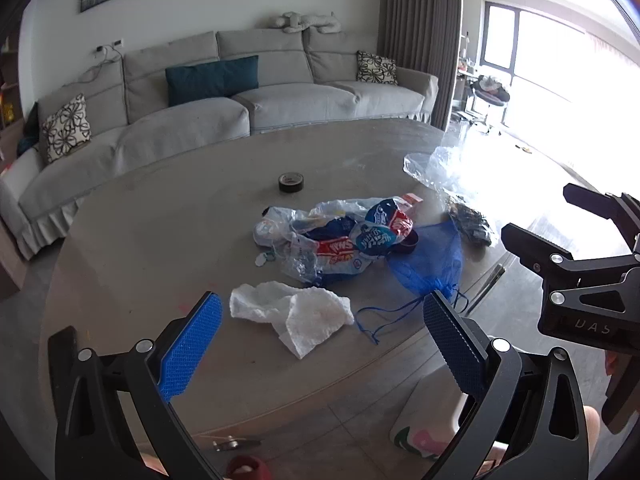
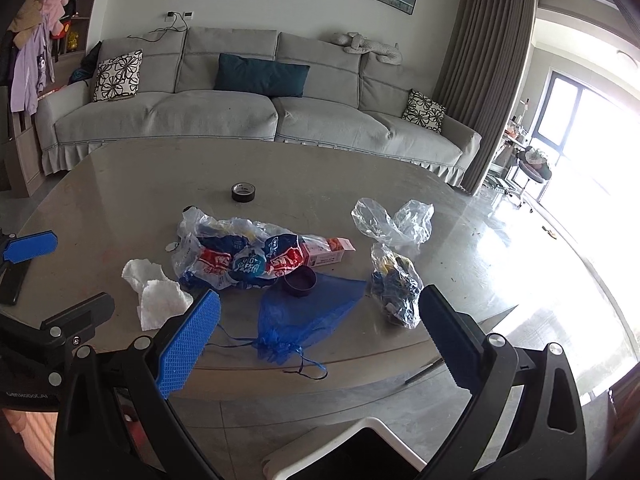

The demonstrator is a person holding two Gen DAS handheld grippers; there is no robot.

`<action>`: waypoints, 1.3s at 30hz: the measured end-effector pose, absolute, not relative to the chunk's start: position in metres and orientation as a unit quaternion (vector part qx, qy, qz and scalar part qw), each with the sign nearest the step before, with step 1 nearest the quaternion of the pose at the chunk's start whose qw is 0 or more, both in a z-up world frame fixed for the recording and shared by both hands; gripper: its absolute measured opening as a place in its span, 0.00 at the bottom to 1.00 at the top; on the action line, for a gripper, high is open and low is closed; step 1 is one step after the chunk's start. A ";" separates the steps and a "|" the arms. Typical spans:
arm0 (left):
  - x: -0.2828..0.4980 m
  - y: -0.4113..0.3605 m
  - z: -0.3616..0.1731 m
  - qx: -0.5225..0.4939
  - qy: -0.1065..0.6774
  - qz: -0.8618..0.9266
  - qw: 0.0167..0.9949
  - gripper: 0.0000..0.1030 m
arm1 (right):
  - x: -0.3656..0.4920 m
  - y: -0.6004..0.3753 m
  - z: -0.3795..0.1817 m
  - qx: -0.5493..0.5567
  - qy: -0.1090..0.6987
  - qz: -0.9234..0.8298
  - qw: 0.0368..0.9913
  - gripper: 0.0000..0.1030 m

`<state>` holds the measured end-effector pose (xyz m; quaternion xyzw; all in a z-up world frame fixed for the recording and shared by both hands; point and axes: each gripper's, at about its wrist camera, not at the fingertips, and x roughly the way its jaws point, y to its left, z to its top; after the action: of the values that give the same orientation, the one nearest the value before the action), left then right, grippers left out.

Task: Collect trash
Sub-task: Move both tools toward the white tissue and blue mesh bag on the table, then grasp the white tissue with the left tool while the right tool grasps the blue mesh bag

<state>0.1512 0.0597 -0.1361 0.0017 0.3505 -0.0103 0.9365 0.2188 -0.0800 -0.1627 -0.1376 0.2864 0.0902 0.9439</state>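
Observation:
Trash lies on a grey oval table (image 1: 160,216) (image 2: 132,184). A crumpled white tissue (image 1: 296,314) (image 2: 158,294) is nearest my left gripper (image 1: 320,312), which is open and empty just short of it. A pile of red, white and blue snack wrappers in clear plastic (image 1: 344,240) (image 2: 240,256) sits mid-table. A blue drawstring mesh bag (image 1: 432,264) (image 2: 304,320) lies in front of my right gripper (image 2: 320,312), open and empty. A clear bag with dark contents (image 2: 394,286) (image 1: 470,222), an empty clear bag (image 2: 394,220) (image 1: 432,164) and a pink carton (image 2: 328,254) lie right.
A black tape roll (image 1: 291,182) (image 2: 243,192) stands farther back on the table. A dark round cup (image 2: 300,282) sits by the mesh bag. A grey sofa (image 1: 240,100) (image 2: 240,116) runs behind the table. A white chair (image 2: 360,452) is below the near edge.

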 end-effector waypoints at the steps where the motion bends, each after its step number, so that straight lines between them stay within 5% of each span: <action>1: 0.157 0.061 -0.143 0.003 0.356 -0.007 0.934 0.96 | 0.223 -0.080 -0.167 -0.133 0.291 0.092 0.943 0.96; 24: 0.235 0.078 -0.252 -0.024 0.449 0.008 0.893 0.95 | 0.267 -0.064 -0.211 -0.145 0.326 0.093 0.930 0.96; 39: 0.229 0.075 -0.275 -0.005 0.416 0.012 0.909 0.92 | 0.291 -0.061 -0.241 -0.084 0.341 0.136 0.926 0.96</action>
<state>0.2293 0.0752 -0.2746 -0.0051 0.4157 0.0125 0.9094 0.2912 -0.0608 -0.2406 -0.0840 0.3408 0.1359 0.9265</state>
